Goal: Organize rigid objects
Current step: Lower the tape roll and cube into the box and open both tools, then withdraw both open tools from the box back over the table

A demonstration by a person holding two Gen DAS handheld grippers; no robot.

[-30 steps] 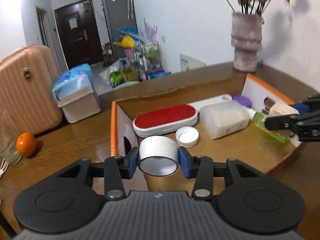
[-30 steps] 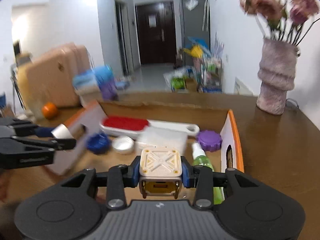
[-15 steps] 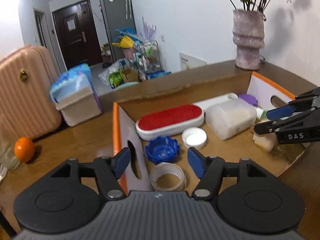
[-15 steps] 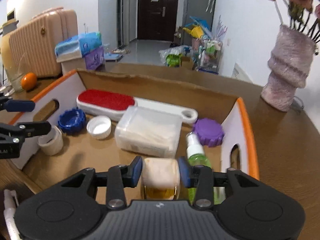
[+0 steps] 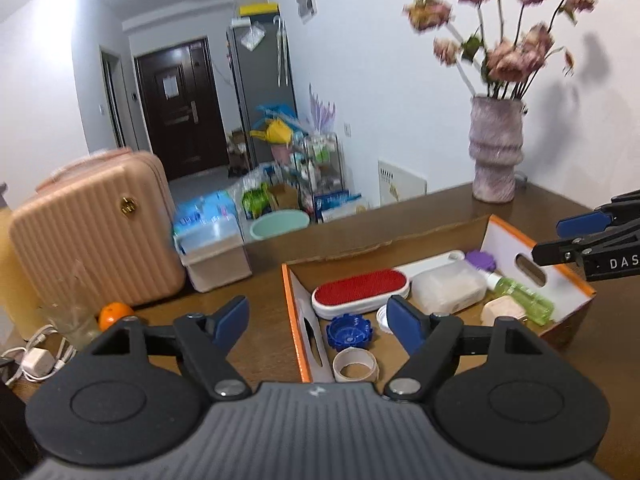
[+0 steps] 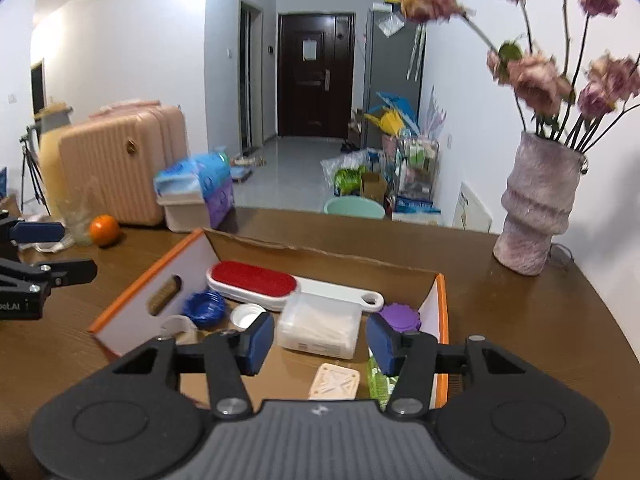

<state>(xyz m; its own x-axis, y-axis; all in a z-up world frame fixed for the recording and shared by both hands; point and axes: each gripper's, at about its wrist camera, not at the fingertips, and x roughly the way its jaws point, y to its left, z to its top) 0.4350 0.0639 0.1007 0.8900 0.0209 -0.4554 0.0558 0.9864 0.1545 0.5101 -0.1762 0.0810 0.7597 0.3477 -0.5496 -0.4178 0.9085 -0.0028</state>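
Both grippers had let go and lifted off the cardboard box (image 6: pixel 440 312): left gripper (image 5: pixel 320 322) and right gripper (image 6: pixel 320 344) empty, jaws opening wider. Tape roll (image 5: pixel 355 365) sat in the box's near-left corner, beige plastic block (image 6: pixel 335 381) at its near edge. Both looked light, stiff, a bit slick, so probably best pinched across flat sides.

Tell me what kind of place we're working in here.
Most likely a lived-in apartment: a wooden table with a vase of dried flowers, a pink suitcase beside it, and a hallway to a dark front door.
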